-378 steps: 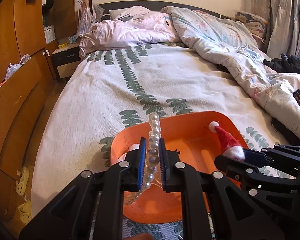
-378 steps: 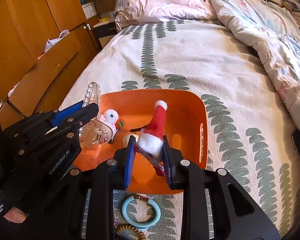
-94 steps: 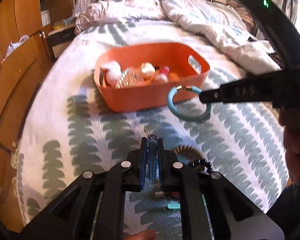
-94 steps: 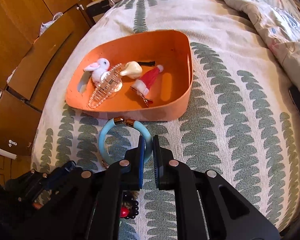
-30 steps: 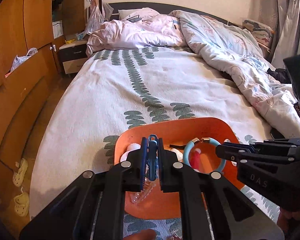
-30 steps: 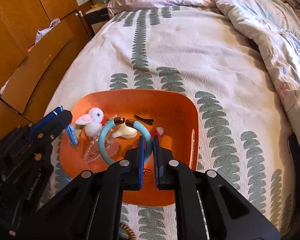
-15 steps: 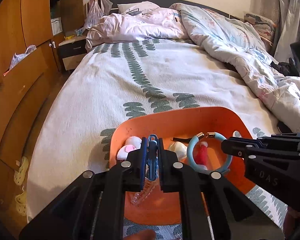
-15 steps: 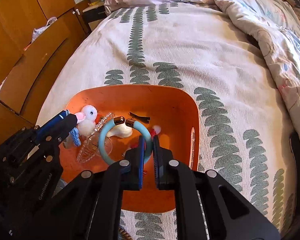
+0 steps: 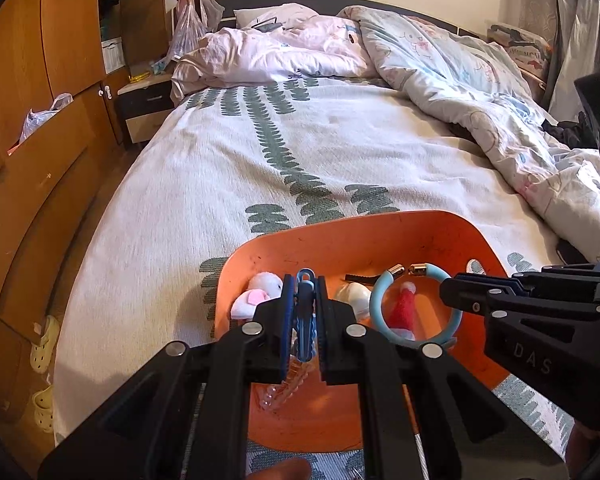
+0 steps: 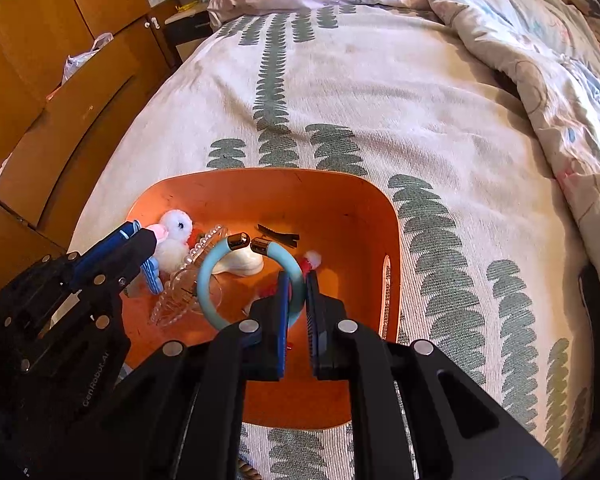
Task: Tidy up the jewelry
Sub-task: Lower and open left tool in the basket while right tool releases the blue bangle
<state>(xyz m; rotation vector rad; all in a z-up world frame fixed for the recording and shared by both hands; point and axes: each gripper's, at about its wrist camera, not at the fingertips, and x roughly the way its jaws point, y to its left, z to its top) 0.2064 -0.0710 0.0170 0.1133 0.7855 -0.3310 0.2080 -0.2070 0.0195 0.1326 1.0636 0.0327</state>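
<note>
A light-blue bangle (image 10: 219, 280) is pinched in the right tongs (image 10: 296, 280) above the orange tray (image 10: 392, 216) on the bed, and a small blue hair clip (image 9: 304, 320) is clamped in the left tongs (image 9: 304, 312). If either is released carelessly, the piece could bounce out or be snagged on the pearl claw clip (image 10: 187, 284) below.

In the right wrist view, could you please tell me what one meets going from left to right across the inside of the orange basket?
Blue hair clip in the left tongs → white plush bunny → clear beaded claw clip → cream shell-shaped piece → black hairpin → Santa hat's white pompom → basket's handle slot.
</note>
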